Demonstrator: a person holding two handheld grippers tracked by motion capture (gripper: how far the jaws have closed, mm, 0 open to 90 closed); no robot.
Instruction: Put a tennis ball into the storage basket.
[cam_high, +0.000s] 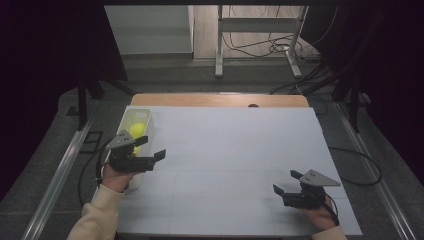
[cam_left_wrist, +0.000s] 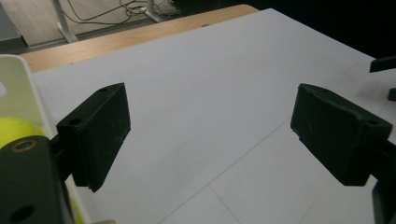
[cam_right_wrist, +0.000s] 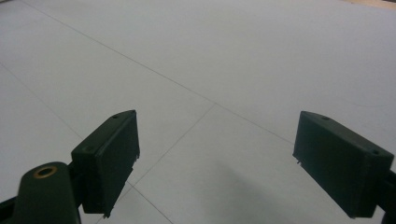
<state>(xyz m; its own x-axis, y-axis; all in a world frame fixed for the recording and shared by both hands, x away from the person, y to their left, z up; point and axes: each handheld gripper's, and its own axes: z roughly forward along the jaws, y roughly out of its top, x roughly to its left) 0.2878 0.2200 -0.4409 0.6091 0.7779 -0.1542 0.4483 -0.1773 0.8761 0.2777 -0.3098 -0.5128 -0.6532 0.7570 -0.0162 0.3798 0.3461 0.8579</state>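
Yellow ball (cam_high: 137, 130) in bin (cam_high: 148, 116), open left claw (cam_high: 148, 148) beside.

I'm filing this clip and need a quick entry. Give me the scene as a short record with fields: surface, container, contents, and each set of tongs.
surface: white table top
container: pale bin at the table's left edge
contents: yellow ball
left tongs: open, empty, beside the bin
right tongs: open, empty, over bare table at the near right

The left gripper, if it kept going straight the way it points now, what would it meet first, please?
Probably nothing soon: ahead of the left gripper, between its open jaws, lies only the bare white table, though depth is hard to judge.
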